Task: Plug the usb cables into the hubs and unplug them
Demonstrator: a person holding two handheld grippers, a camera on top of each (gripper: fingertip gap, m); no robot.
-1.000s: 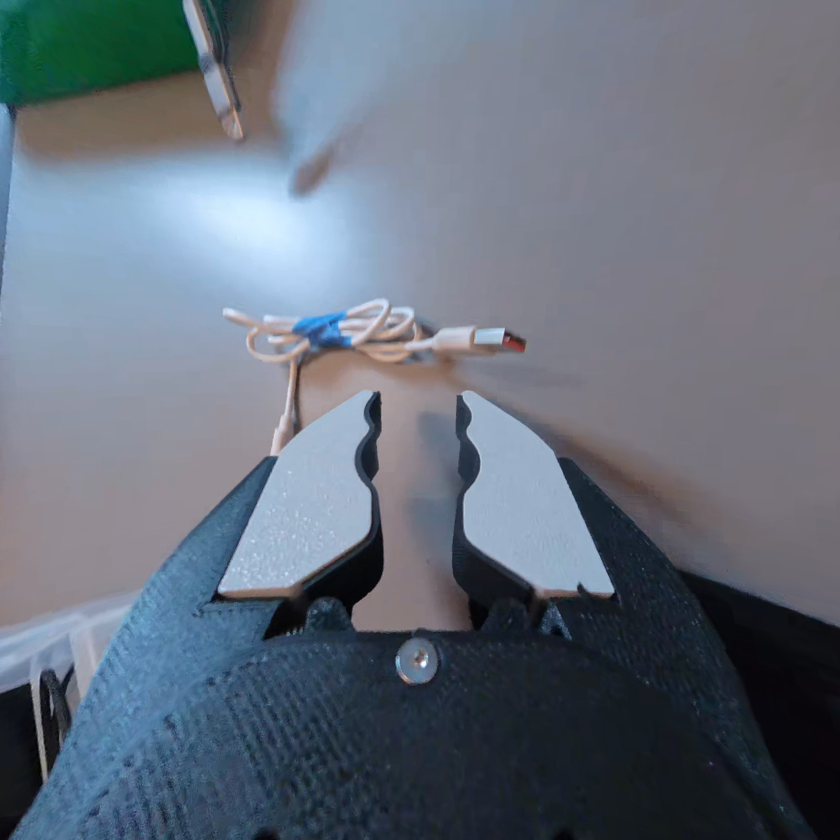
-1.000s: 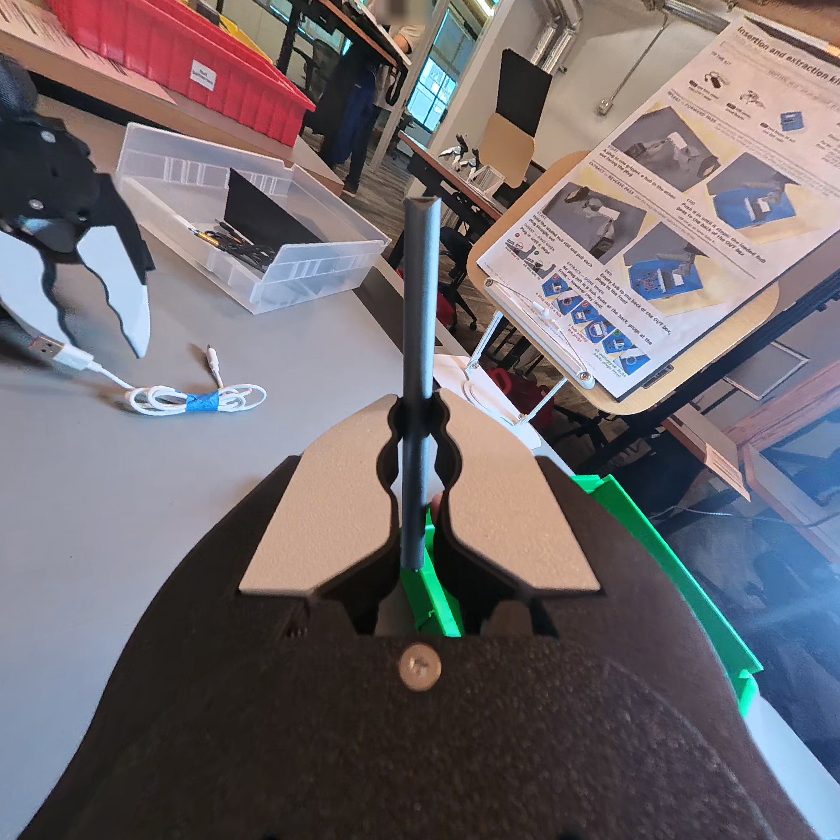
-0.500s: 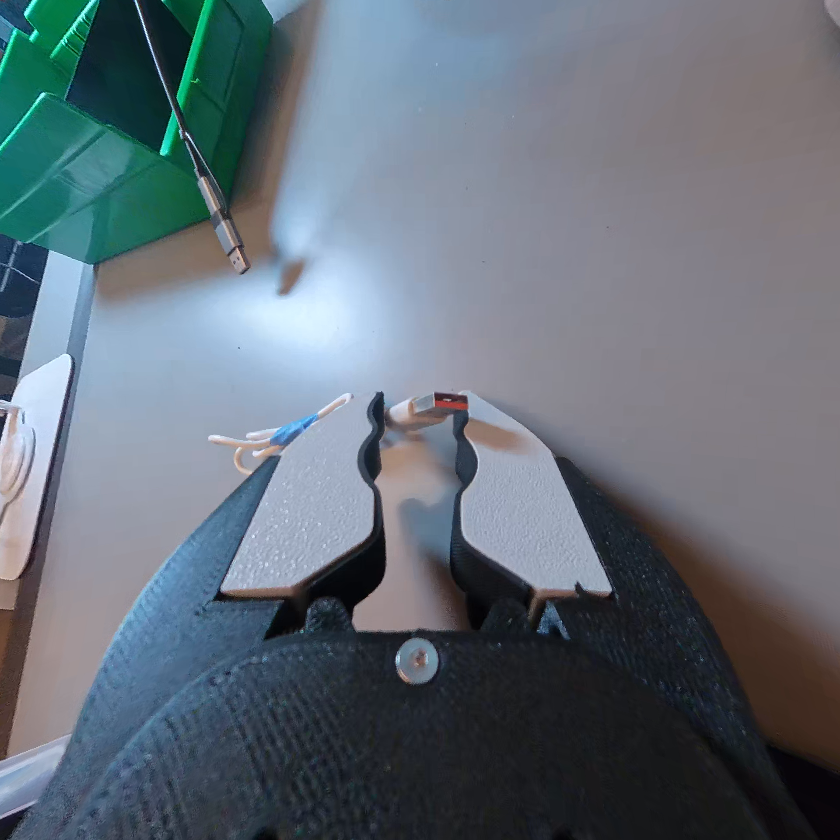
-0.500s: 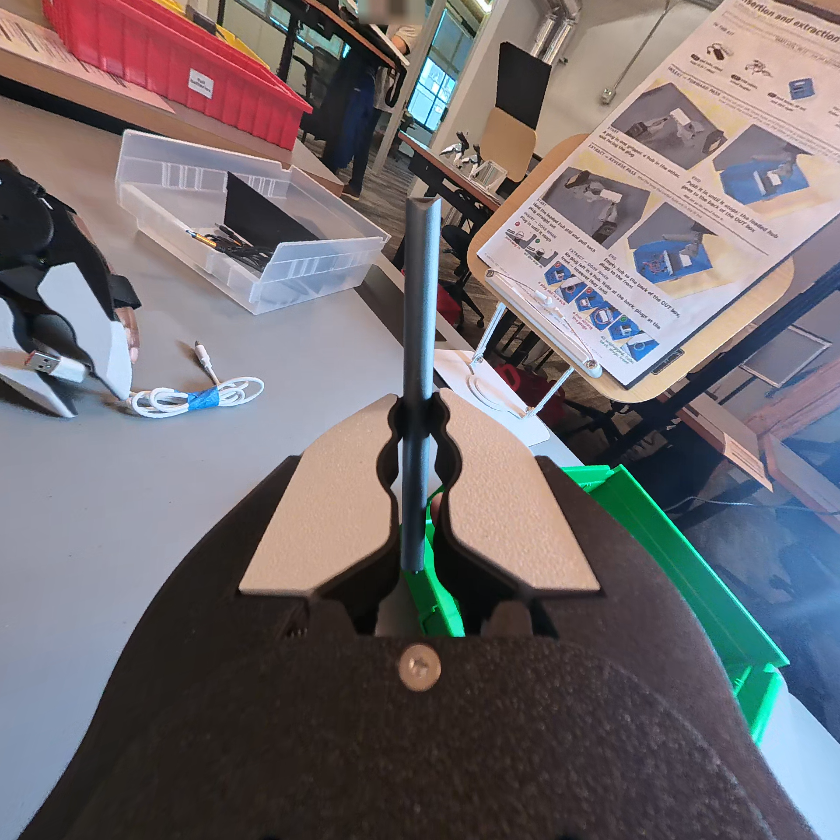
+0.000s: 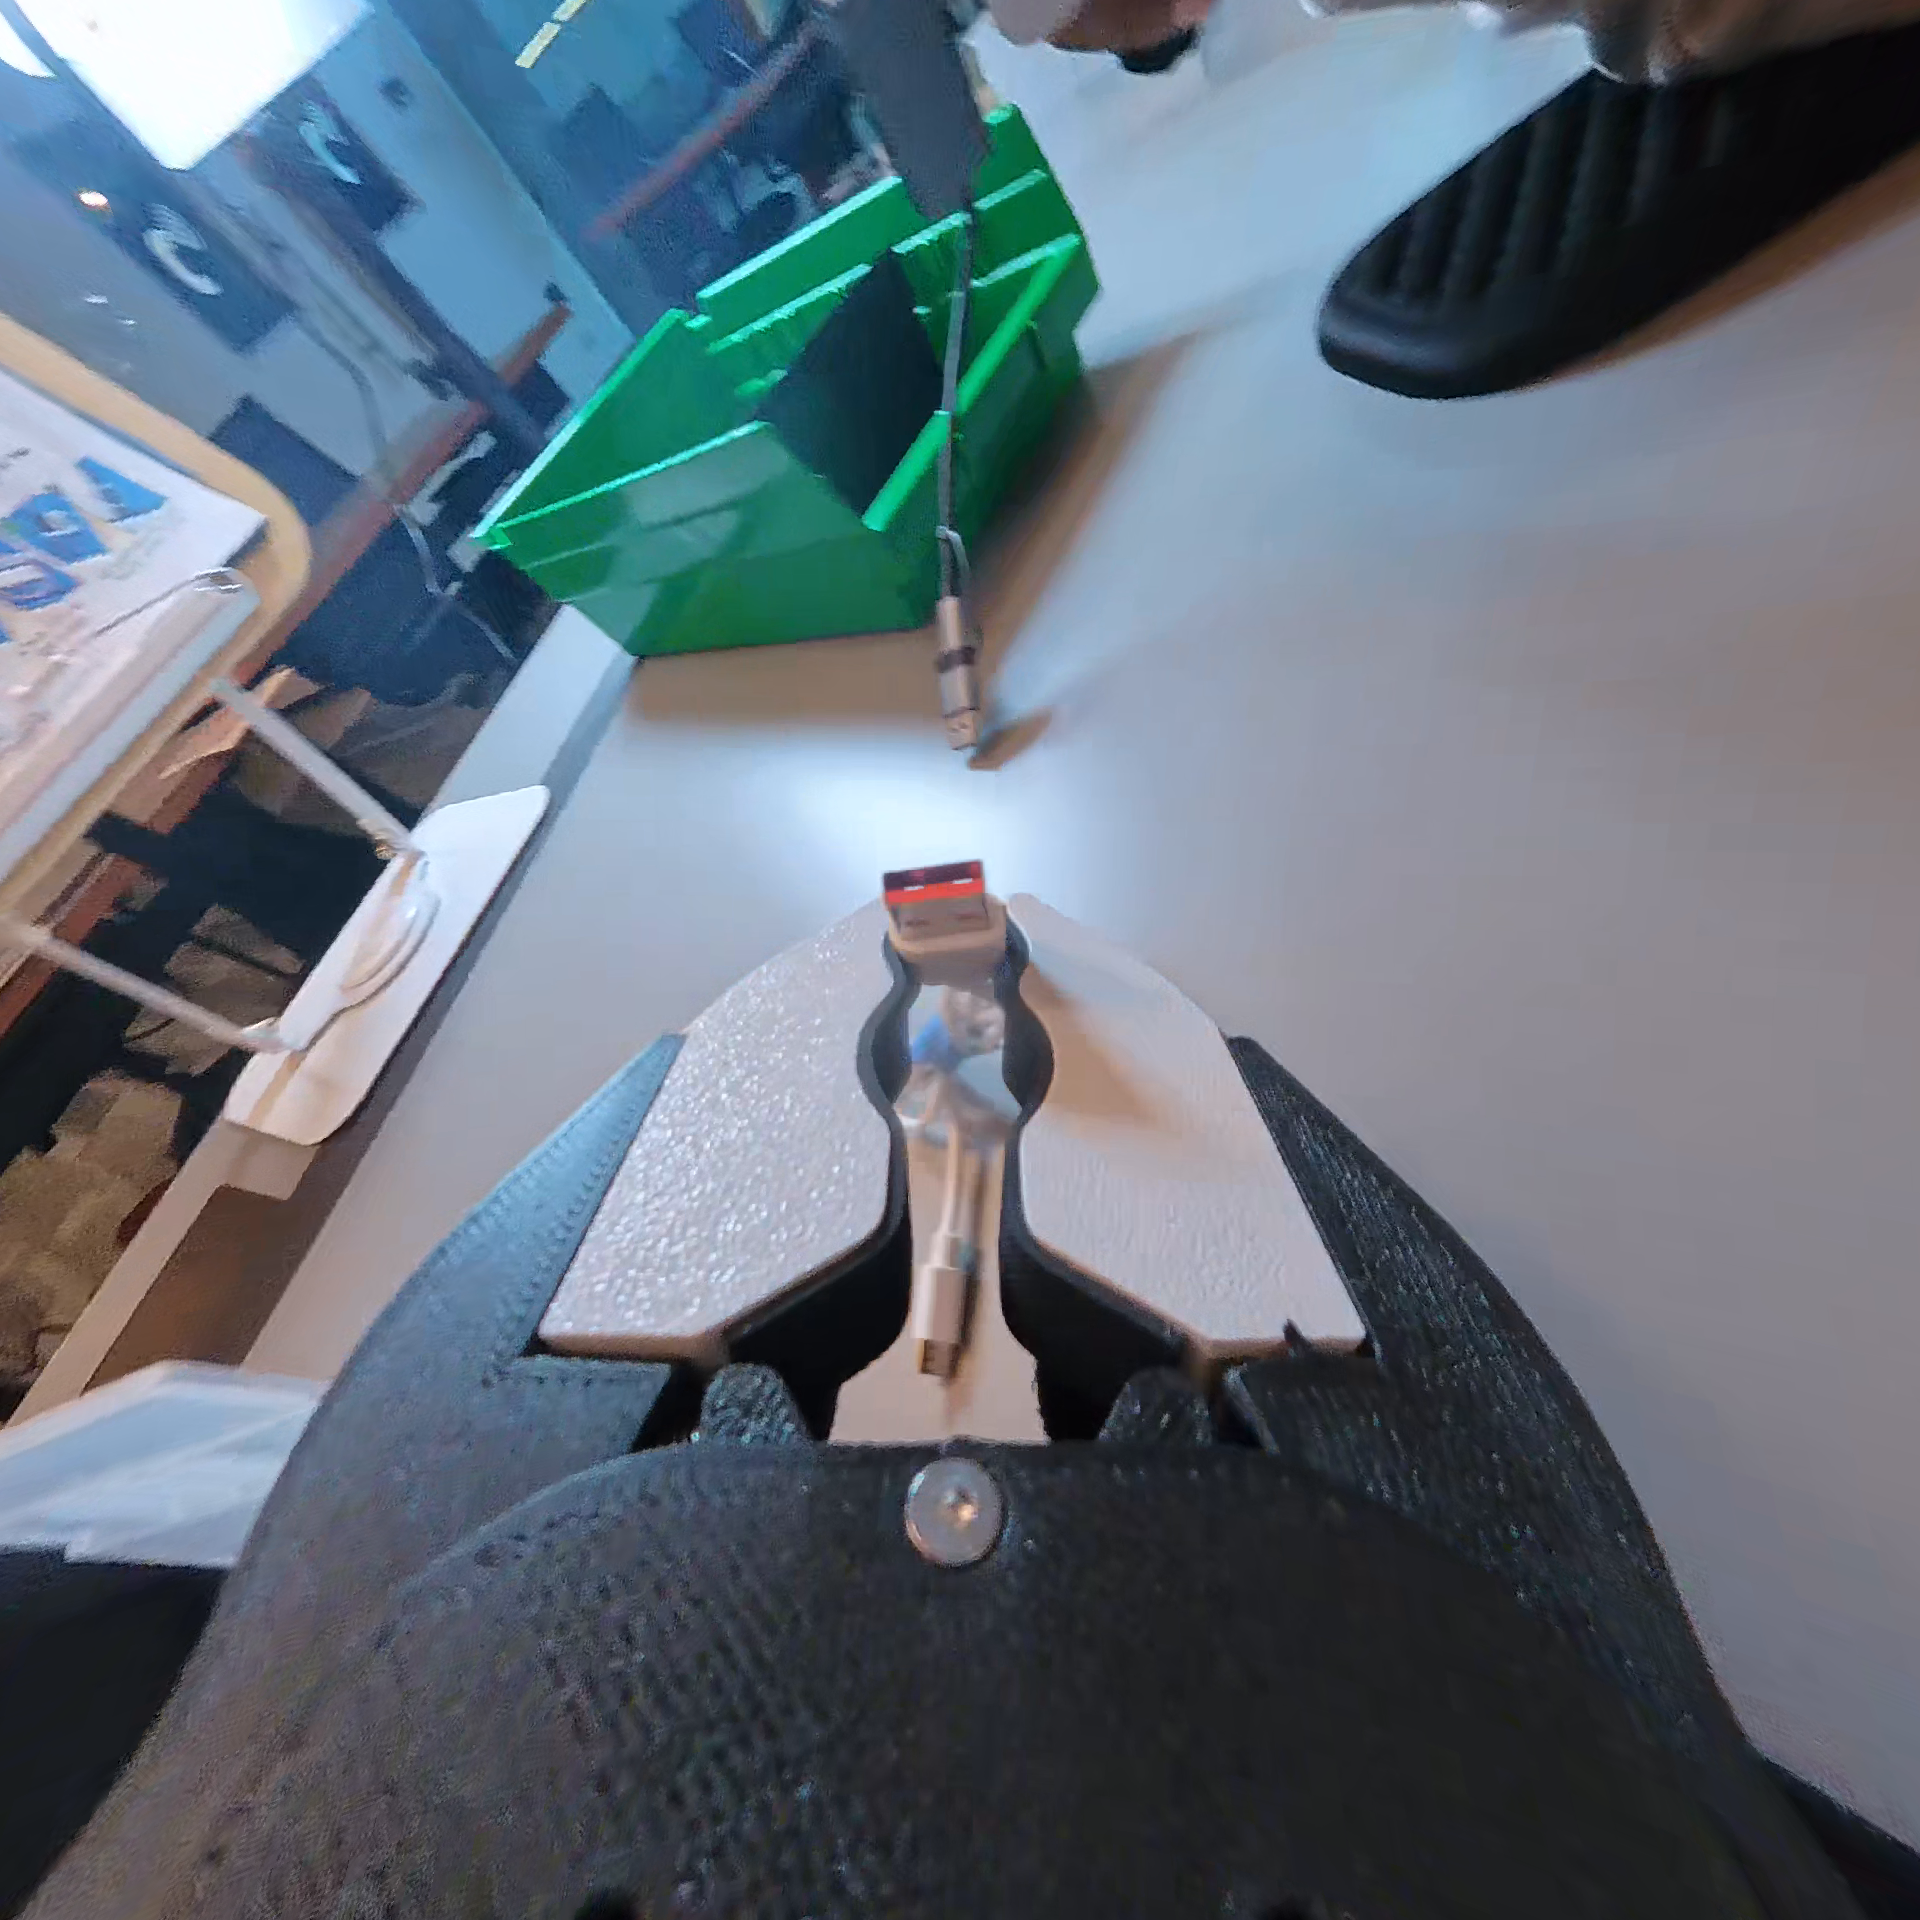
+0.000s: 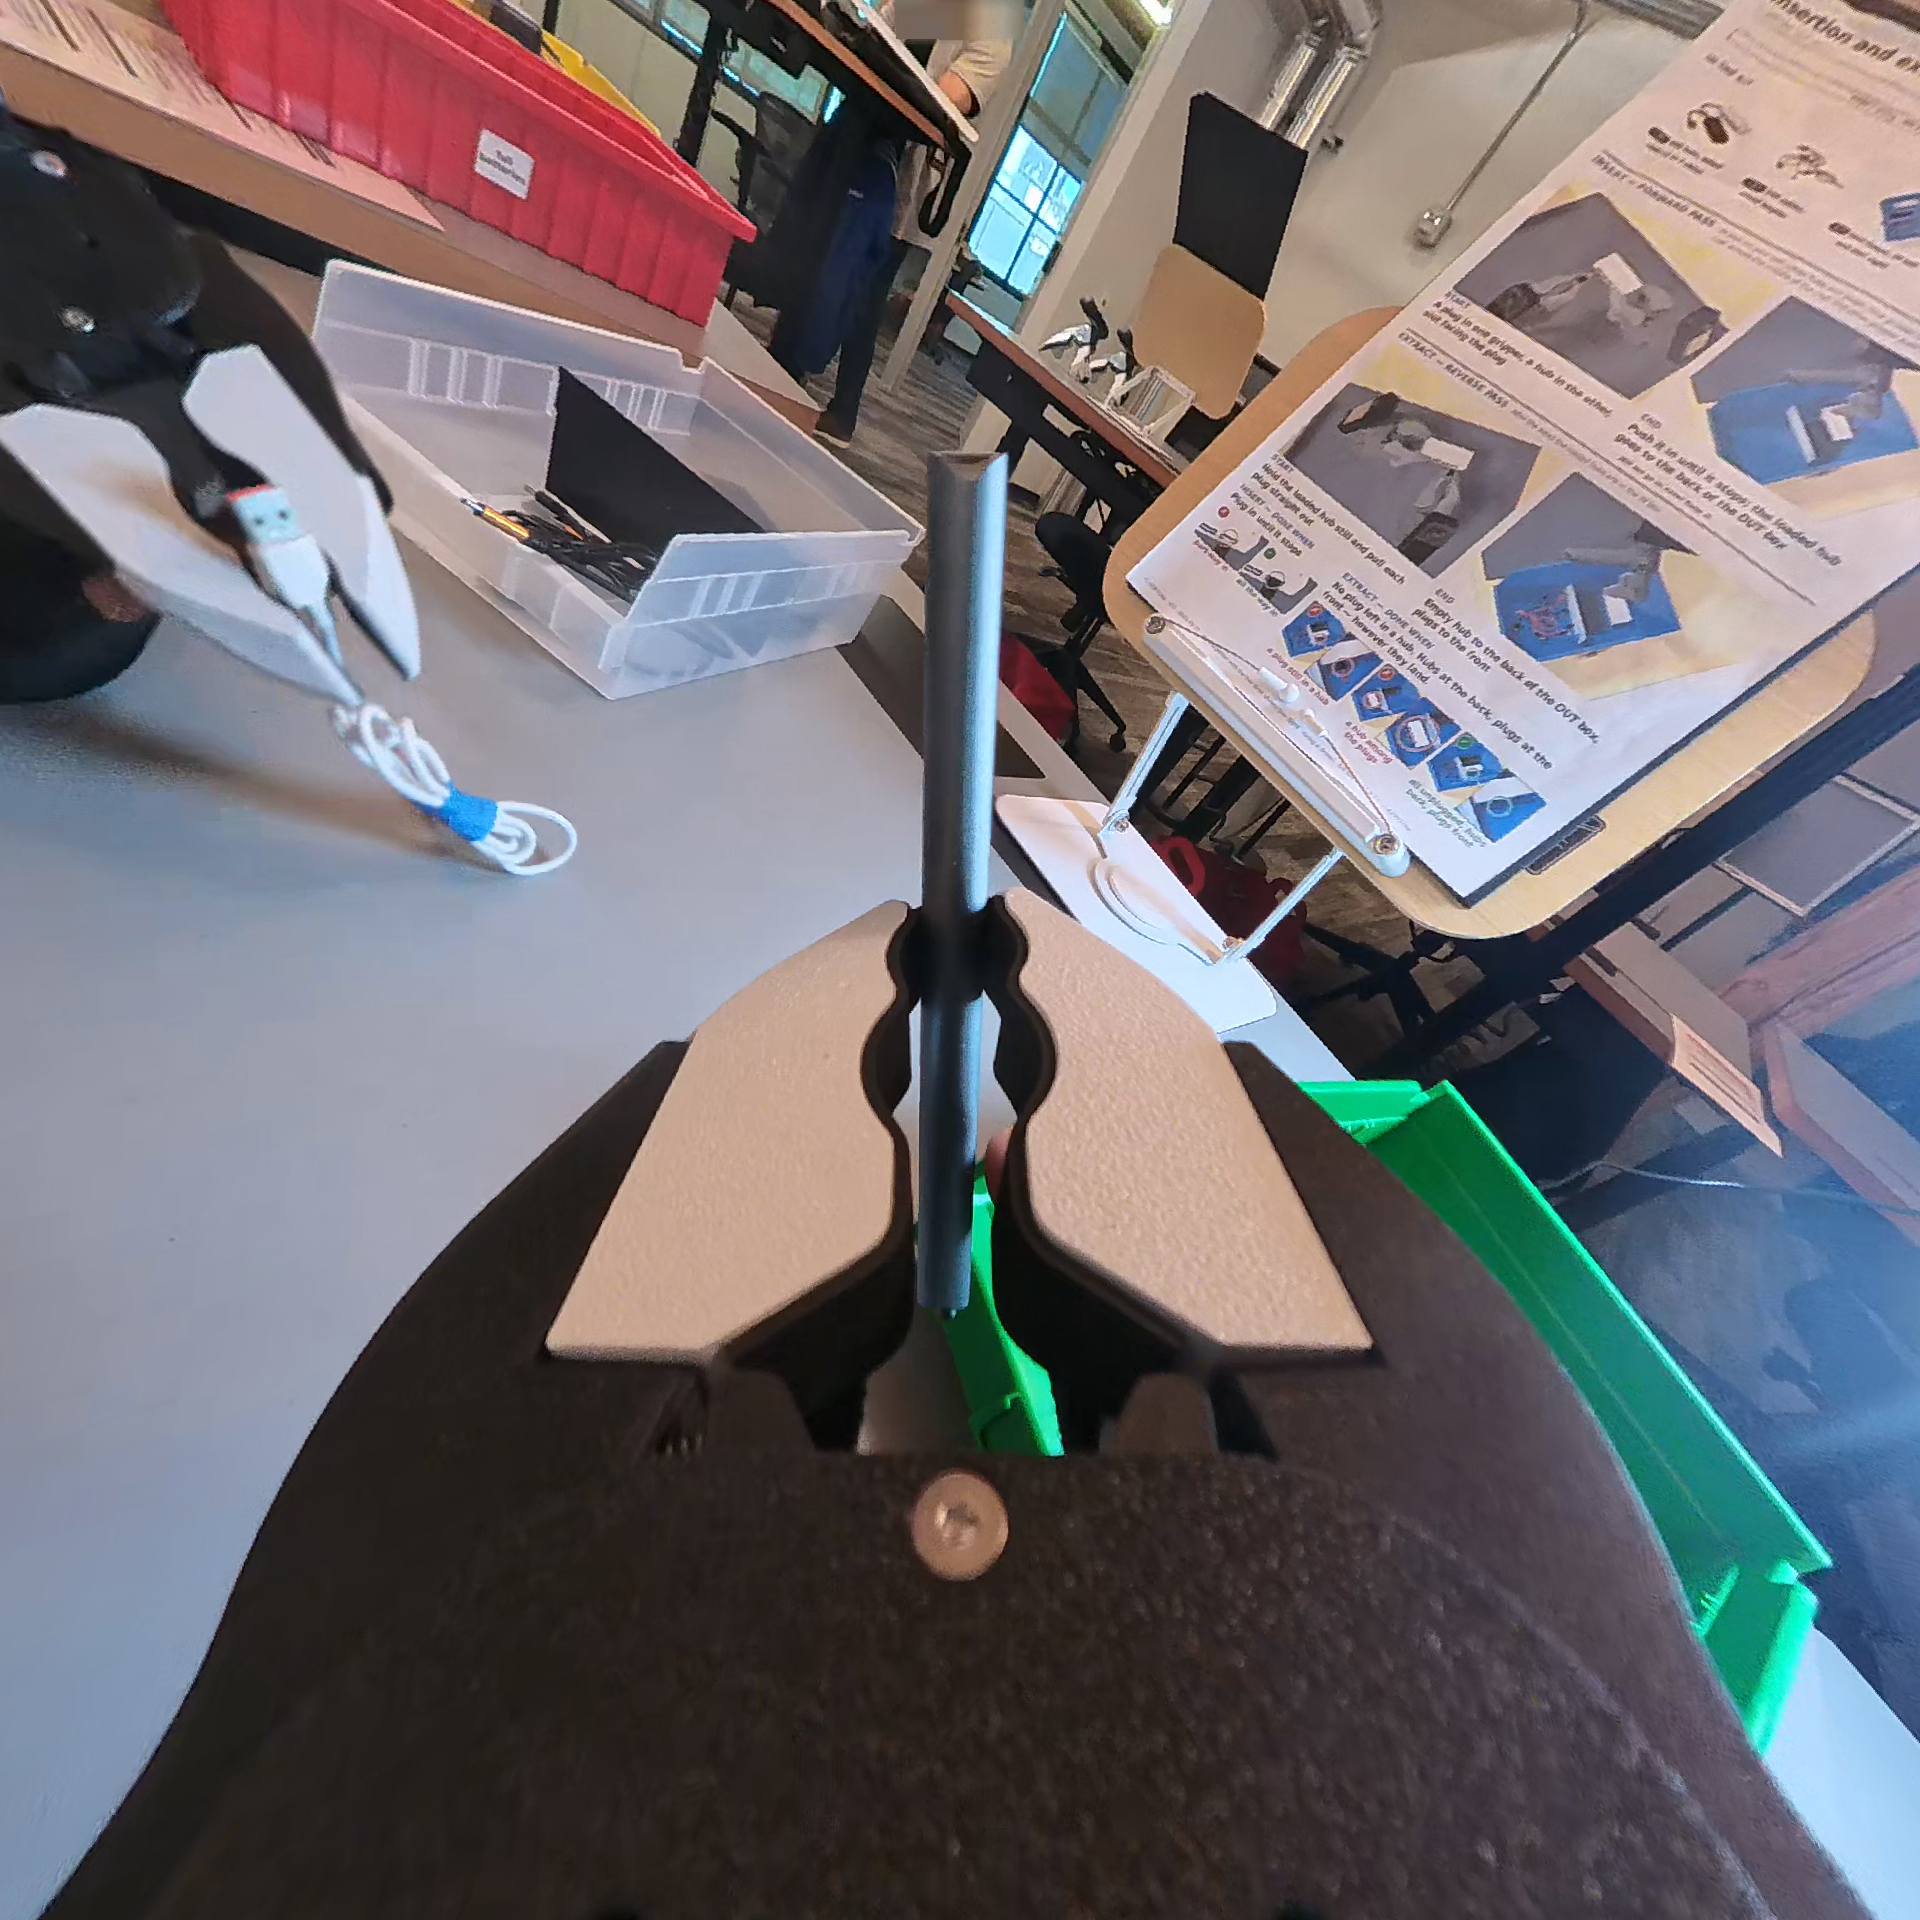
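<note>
The white USB-A plug (image 5: 940, 920) is pinched at the tips of the left gripper (image 5: 945, 935), its metal shell with a red insert projecting forward along the fingers. The slim grey hub (image 6: 961, 883) is clamped edge-on in the right gripper (image 6: 958, 935) and stands out past the fingertips.

The coming move is judged to turn on lining up these two long axes. Seen from the hub, the plug is held off to the left, raised above the grey table (image 6: 260, 1039), with its tip angled up. The white cable (image 6: 457, 800), bundled with blue tape, hangs below the plug and touches the table. The hub's own cord and metal plug (image 5: 958, 665) dangle in front of the green bin (image 5: 748, 561), which lies beside and beneath the hub. No port can be made out on the hub.

Half a second earlier the left gripper's fingers were spread around the plug as it lay on the table; now they are closed on it and it is lifted clear. The right gripper's hold on the hub is unchanged.
</note>
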